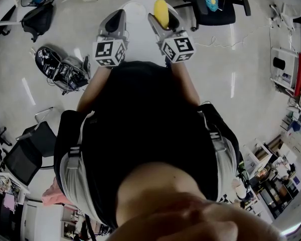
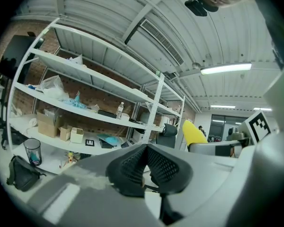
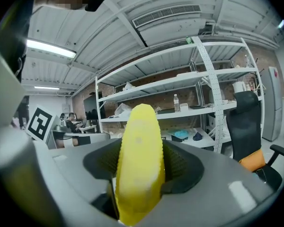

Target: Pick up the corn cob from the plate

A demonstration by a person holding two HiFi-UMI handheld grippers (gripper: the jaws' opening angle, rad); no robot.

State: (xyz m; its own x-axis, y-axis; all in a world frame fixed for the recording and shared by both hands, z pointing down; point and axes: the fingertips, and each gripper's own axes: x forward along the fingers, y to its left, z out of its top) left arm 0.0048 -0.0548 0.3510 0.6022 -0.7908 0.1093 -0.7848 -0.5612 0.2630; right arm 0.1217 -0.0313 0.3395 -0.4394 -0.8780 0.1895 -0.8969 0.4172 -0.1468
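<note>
1. I am clamping the right gripper [image 3: 140,161] on the corn cob [image 3: 139,145]. Its ribbed pads [image 3: 180,167] are pressing against both flanks of the cob, and the rounded yellow tip is sticking up and out beyond them.
2. The cob is hanging in the air in my grip, touching nothing else. Neither gripper view is showing a plate, so I am judging the pick-up itself as done or very nearly done.
3. To finish well, I am thinking mostly about a steady squeeze. The cob is smooth and round, so it could swivel or slide between the pads if I jerk or tip the gripper. A long stretch of it is standing free of the pads and could lever it loose. A level, unhurried carry would suit it better than a harder pinch.
4. I am holding the left gripper [image 2: 144,167] just beside the right one. Its jaws are resting together with nothing between them, so it is idling and taking no part in the hold.
5. Below both grippers, in the head view, a white round surface [image 1: 138,36] is showing. I cannot tell whether the plate is lying on it.
6. Farthest off, a white shelving rack [image 3: 203,86] and an office chair [image 3: 246,122] are standing well apart from the cob.
</note>
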